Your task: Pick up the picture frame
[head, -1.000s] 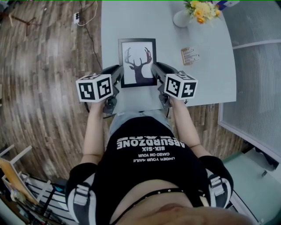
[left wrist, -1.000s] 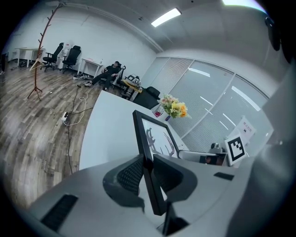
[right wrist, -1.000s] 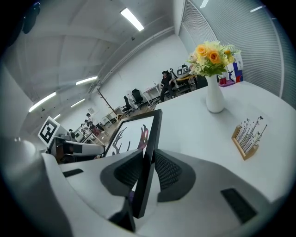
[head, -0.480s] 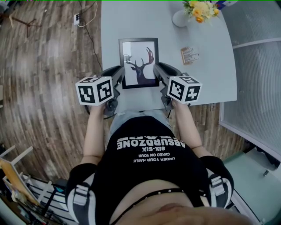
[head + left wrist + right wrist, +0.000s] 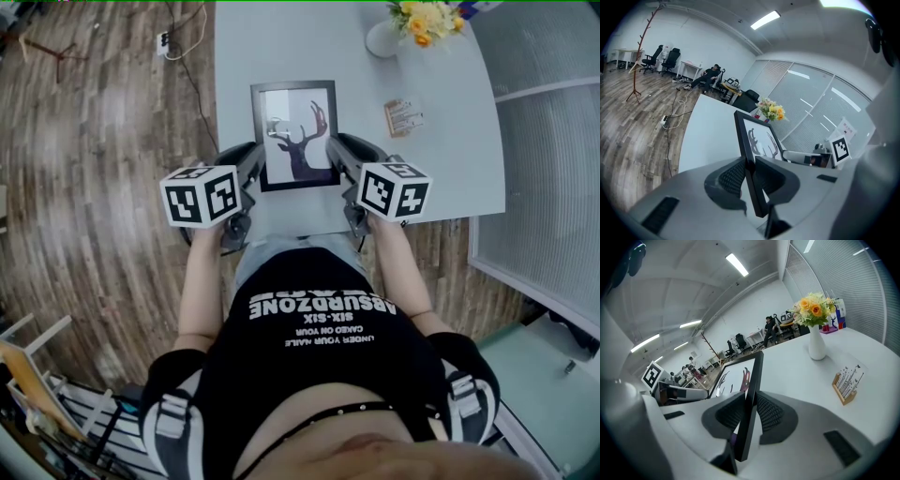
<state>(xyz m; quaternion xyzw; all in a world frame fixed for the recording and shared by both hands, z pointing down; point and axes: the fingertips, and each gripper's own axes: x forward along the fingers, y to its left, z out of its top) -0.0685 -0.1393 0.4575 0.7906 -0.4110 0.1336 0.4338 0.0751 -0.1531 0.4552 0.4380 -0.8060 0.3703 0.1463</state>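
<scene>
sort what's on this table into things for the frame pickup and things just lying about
For the job: black-framed deer picture, clamped at its side edges by the left tool and right tool.
Lying about: white vase of yellow flowers, small wooden card holder.

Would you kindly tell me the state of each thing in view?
Frame: gripped at both side edges, picture facing up.
Left hand-held gripper: shut on frame's left edge.
Right hand-held gripper: shut on frame's right edge.
Vase: upright, holding flowers.
Card stand: upright, clear of the frame.
</scene>
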